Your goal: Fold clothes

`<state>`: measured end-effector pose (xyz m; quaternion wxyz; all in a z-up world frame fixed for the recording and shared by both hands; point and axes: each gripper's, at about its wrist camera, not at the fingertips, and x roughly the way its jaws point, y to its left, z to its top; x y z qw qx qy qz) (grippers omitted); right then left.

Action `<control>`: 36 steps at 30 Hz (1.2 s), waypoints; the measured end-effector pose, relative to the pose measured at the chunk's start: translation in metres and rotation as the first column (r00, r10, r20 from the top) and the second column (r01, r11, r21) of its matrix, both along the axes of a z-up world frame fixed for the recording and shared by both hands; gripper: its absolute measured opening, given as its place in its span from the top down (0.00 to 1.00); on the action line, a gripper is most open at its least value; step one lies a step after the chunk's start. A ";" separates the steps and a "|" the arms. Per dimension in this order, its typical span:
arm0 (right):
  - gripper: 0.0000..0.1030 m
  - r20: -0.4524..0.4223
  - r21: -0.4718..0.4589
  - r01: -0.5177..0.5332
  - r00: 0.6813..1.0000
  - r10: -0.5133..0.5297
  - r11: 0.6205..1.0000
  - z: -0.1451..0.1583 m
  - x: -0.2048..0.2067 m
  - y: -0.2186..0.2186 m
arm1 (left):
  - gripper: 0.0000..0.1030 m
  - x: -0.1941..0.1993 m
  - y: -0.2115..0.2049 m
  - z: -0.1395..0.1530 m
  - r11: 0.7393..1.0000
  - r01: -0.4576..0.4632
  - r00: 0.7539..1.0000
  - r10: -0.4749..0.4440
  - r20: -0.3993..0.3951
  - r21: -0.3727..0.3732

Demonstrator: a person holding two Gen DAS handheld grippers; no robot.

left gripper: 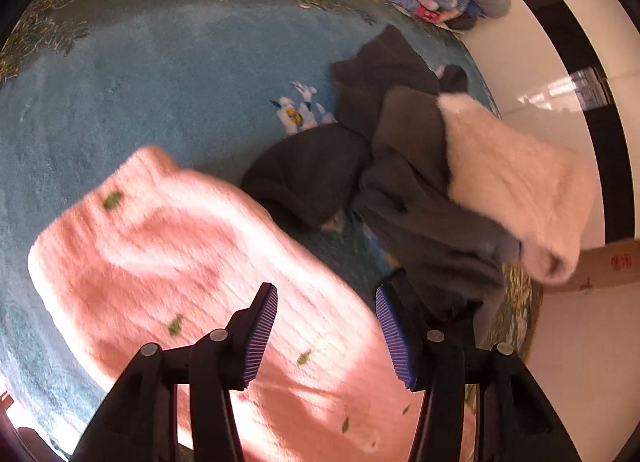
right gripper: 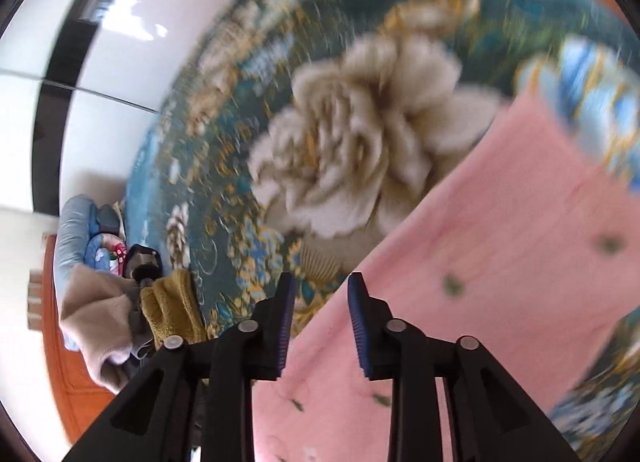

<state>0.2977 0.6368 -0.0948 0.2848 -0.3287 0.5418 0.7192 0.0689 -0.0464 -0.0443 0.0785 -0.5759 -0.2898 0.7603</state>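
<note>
Black jaws of the left gripper (left gripper: 326, 336) stand fairly wide with nothing between the blue ribbed pads, above the pink garment (left gripper: 168, 262) that lies on the blue floral carpet (left gripper: 120, 93); those of the right gripper (right gripper: 321, 326) stand narrower, also empty, over the same pink cloth's edge; neither pad presses on fabric.

Judged from this, a fold has been laid and let go; to do the step well, both grippers should lift straight clear so no pad drags the top layer, then the edges want checking for alignment; the next pinch should take the near corners, both layers together, and carry them over evenly so the fleece does not bunch.

Going left to right in the left view: the pink garment, fleecy with faint ribbing and small green flecks, lies flat and roughly rectangular, its far end rounded; beyond it a heap of dark grey clothes (left gripper: 400, 165) sits rumpled; a pale pink fluffy piece (left gripper: 516, 185) drapes over that heap's right side, near the carpet's edge by the white floor (left gripper: 560, 73). In the right view, blurred, the pink cloth runs diagonally across a large cream flower on the carpet.
</note>
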 end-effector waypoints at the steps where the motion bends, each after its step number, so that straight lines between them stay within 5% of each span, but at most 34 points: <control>1: 0.71 -0.004 0.018 0.019 1.000 -0.019 1.000 0.006 0.016 0.004 | 0.46 0.011 0.019 0.001 0.998 0.064 0.998 -0.064 -0.009 -0.025; 4: 0.71 -0.009 0.040 0.124 0.992 -0.124 0.992 0.013 0.078 0.014 | 0.46 0.043 0.087 -0.005 0.962 0.267 0.963 -0.268 -0.006 -0.050; 9: 0.69 0.027 -0.004 0.232 0.973 -0.231 0.973 -0.005 0.158 0.017 | 0.46 0.093 0.180 -0.023 0.854 0.518 0.856 -0.517 0.019 -0.050; 11: 0.59 0.017 -0.039 0.258 0.966 -0.258 0.965 -0.019 0.177 0.016 | 0.46 0.112 0.201 -0.034 0.805 0.589 0.808 -0.585 0.063 -0.077; 14: 0.57 -0.020 -0.067 0.245 0.969 -0.247 0.967 -0.029 0.184 0.016 | 0.46 0.130 0.206 -0.058 0.767 0.625 0.780 -0.605 0.162 -0.143; 18: 0.57 -0.042 -0.047 0.197 0.979 -0.199 0.979 -0.032 0.169 0.021 | 0.46 0.136 0.197 -0.062 0.788 0.604 0.795 -0.583 0.168 -0.123; 22: 0.58 0.055 -0.058 0.176 0.983 -0.173 0.983 -0.043 0.152 0.024 | 0.46 0.140 0.193 -0.063 0.792 0.598 0.799 -0.577 0.168 -0.124; 23: 0.64 0.070 -0.066 0.182 0.982 -0.178 0.981 -0.045 0.151 0.024 | 0.46 0.141 0.193 -0.062 0.787 0.602 0.796 -0.581 0.167 -0.132; 24: 0.84 0.072 -0.070 0.185 0.981 -0.180 0.980 -0.046 0.150 0.025 | 0.46 0.142 0.193 -0.061 0.782 0.607 0.793 -0.585 0.167 -0.140; 25: 0.92 0.062 -0.063 0.178 0.983 -0.174 0.982 -0.044 0.150 0.026 | 0.46 0.143 0.191 -0.062 0.782 0.607 0.793 -0.586 0.167 -0.141; 29: 0.93 0.019 0.039 0.154 0.988 -0.155 0.987 -0.022 0.156 0.026 | 0.46 0.143 0.183 -0.064 0.799 0.590 0.804 -0.570 0.170 -0.116; 36: 0.86 0.094 -0.034 0.155 0.984 -0.151 0.987 -0.053 0.171 0.028 | 0.46 0.148 0.175 -0.065 0.802 0.586 0.807 -0.565 0.172 -0.112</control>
